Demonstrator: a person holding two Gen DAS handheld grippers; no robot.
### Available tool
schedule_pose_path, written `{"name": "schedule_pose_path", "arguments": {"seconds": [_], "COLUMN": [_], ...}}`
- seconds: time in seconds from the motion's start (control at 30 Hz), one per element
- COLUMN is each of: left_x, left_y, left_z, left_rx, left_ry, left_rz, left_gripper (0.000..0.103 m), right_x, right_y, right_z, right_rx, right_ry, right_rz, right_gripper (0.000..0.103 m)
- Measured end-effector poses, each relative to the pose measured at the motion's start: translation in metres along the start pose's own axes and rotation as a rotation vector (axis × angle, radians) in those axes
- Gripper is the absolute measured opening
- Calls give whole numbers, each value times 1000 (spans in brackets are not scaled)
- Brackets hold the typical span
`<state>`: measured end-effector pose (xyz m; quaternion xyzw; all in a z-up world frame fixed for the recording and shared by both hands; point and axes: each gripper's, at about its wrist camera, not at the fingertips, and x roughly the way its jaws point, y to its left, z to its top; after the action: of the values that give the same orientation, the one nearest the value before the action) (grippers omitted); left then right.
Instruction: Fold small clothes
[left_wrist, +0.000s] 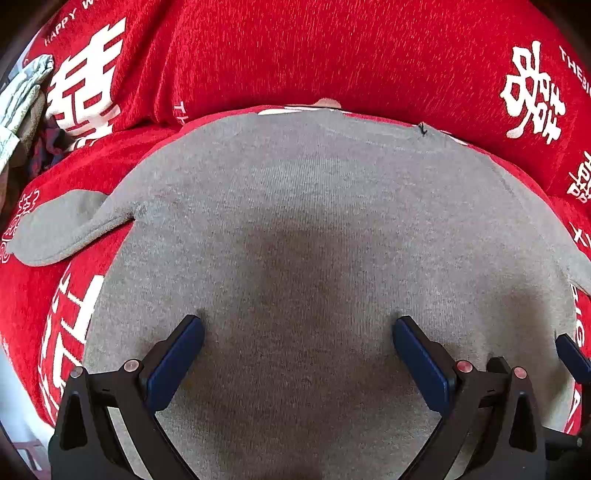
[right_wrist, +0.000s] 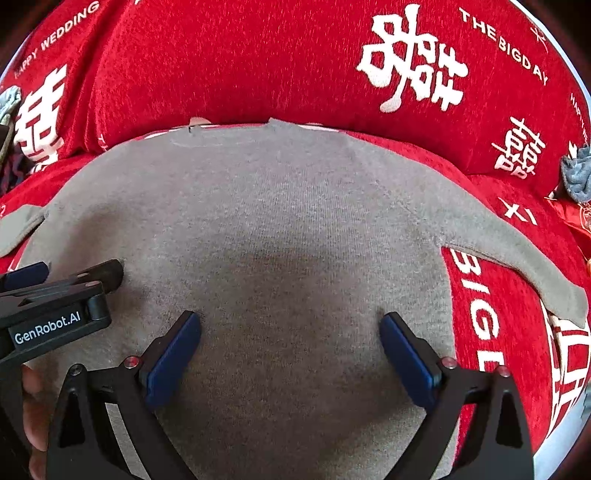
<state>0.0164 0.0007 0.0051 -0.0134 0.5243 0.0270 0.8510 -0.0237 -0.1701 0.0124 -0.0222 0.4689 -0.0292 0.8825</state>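
Observation:
A small grey knit sweater (left_wrist: 314, 229) lies flat on a red cloth, neckline at the far side, one sleeve spread to the left (left_wrist: 62, 229). In the right wrist view the same sweater (right_wrist: 266, 221) shows its other sleeve spread to the right (right_wrist: 517, 251). My left gripper (left_wrist: 297, 332) is open and empty, hovering over the sweater's lower body. My right gripper (right_wrist: 290, 328) is open and empty, also over the lower body, just right of the left one. The left gripper's body shows at the left edge of the right wrist view (right_wrist: 55, 306).
The red cover (left_wrist: 332, 51) with white characters drapes a seat and backrest behind the sweater. A pile of pale and dark clothes (left_wrist: 22, 107) lies at the far left. A grey bundle (right_wrist: 578, 173) and a red item sit at the far right.

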Motion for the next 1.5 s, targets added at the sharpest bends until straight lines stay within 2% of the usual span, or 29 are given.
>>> {"name": "schedule_pose_path", "arguments": {"seconds": [0.4, 1.03, 1.3, 1.5], "left_x": [-1, -6, -11, -17], "left_y": [-2, -9, -55, -96], "left_z": [-1, 4, 11, 20], "left_rx": [-12, 4, 92, 147], "left_ry": [15, 39, 20, 7], "left_rz": [4, 33, 22, 2], "left_gripper": [103, 103, 103, 103], "right_x": [6, 12, 13, 10], "right_y": [0, -7, -54, -98], "right_z": [6, 8, 6, 17], "right_rx": [-17, -21, 78, 149], "right_ry": [75, 77, 43, 20], "right_rz": [19, 55, 19, -9], "right_gripper": [98, 98, 98, 98]}}
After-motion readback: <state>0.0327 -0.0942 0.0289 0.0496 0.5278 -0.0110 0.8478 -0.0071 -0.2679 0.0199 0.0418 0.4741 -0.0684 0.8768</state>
